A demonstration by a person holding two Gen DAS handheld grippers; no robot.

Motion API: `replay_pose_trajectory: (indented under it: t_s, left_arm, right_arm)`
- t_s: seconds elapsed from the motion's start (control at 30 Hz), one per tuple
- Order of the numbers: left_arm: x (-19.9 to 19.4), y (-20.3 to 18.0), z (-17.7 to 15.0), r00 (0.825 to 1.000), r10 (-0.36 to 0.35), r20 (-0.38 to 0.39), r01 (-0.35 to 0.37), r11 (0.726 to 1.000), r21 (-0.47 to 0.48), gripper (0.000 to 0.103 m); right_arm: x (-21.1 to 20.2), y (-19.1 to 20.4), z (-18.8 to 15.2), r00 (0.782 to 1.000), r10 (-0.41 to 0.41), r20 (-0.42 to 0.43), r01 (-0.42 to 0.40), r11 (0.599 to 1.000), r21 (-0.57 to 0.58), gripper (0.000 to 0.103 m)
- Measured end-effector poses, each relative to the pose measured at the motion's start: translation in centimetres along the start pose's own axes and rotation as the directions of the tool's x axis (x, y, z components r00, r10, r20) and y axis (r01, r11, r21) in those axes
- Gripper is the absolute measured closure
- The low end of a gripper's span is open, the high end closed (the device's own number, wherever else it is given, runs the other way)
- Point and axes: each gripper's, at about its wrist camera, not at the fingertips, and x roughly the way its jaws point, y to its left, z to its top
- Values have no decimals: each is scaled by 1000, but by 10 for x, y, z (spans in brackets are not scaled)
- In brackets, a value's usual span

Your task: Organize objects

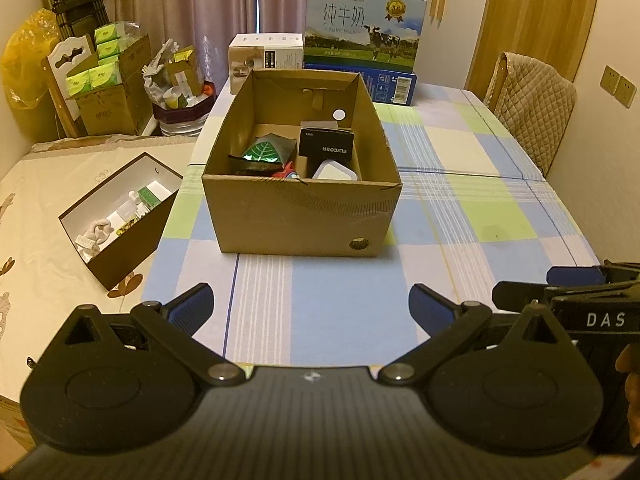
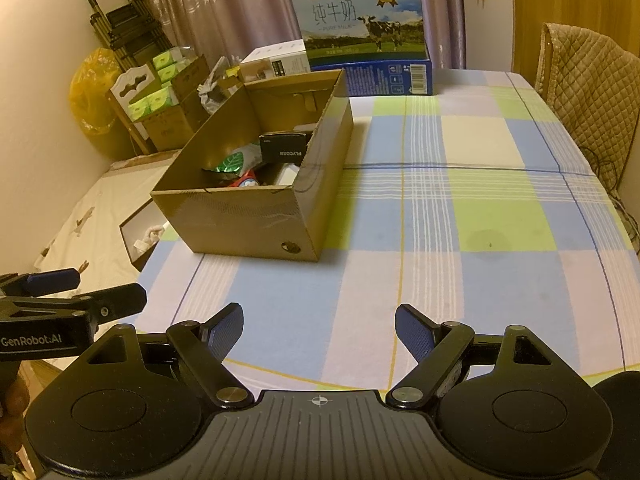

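Two grippers: the left gripper and the right gripper both hang over the near edge of the desk, side by side
Left jaws: spread wide apart, nothing between them, only checked cloth below
Right jaws: likewise wide apart and empty
Cardboard box: open-topped, on the desk toward its left edge, well beyond both grippers, about midway between near and far edges
Box contents: a black carton leaning against the far right wall, a dark packet with a green leaf print on the left, a white case at the near right corner, something red low against the near wall, mostly hidden
Milk carton: upright at the far edge of the desk, behind the box
White box: at the far left corner, just beside the milk carton
Brown tray: off the desk's left edge, on a cream-covered surface, holding small white items
Chair: at the right edge, with a quilted cover
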Motion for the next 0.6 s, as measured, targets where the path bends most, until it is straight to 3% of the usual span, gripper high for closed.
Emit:
replay_pose_trajectory:
  t_s: [0.6]
  left_arm:
    - [2,3,-2,1000,-14,4,14,1000,-16,1]
  right_arm:
    - [0,-1,1,1000,-3,0,3,1000,4,22]
